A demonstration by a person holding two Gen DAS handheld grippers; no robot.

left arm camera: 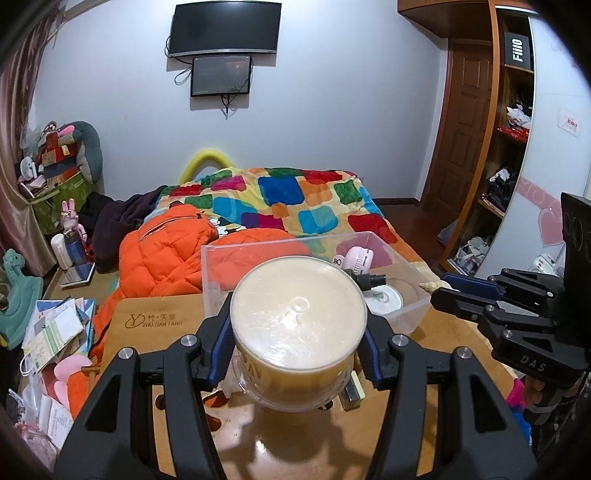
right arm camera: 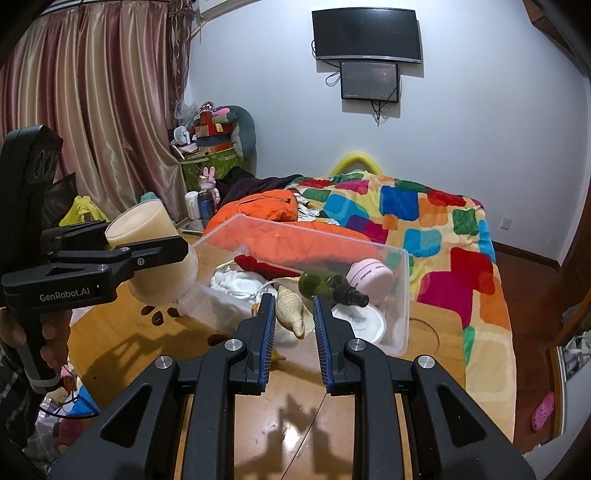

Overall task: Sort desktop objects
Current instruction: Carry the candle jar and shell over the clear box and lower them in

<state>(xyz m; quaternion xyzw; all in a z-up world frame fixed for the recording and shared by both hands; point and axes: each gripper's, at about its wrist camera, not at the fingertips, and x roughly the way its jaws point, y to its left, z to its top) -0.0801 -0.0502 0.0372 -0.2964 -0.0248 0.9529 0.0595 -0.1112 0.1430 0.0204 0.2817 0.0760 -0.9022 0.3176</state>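
A lived-in home bedroom: a bed under a bright patchwork quilt (left arm camera: 295, 199) with an orange puffer jacket (left arm camera: 162, 251) thrown on it, pink curtains (right arm camera: 92, 107), a wall-mounted television (right arm camera: 365, 33), a wooden door (left arm camera: 461, 122), an open wardrobe (left arm camera: 509, 155) and soft toys (left arm camera: 66, 147) piled in the corner

Both views are evenly lit by indoor light, apparently from overhead, with glare streaking the glossy wooden table (right arm camera: 280, 417) and dark gripper shadows lying on it. Fisheye distortion bows the walls, and black vignetting fills the corners. Focus stays fairly sharp, softening slightly toward the edges.
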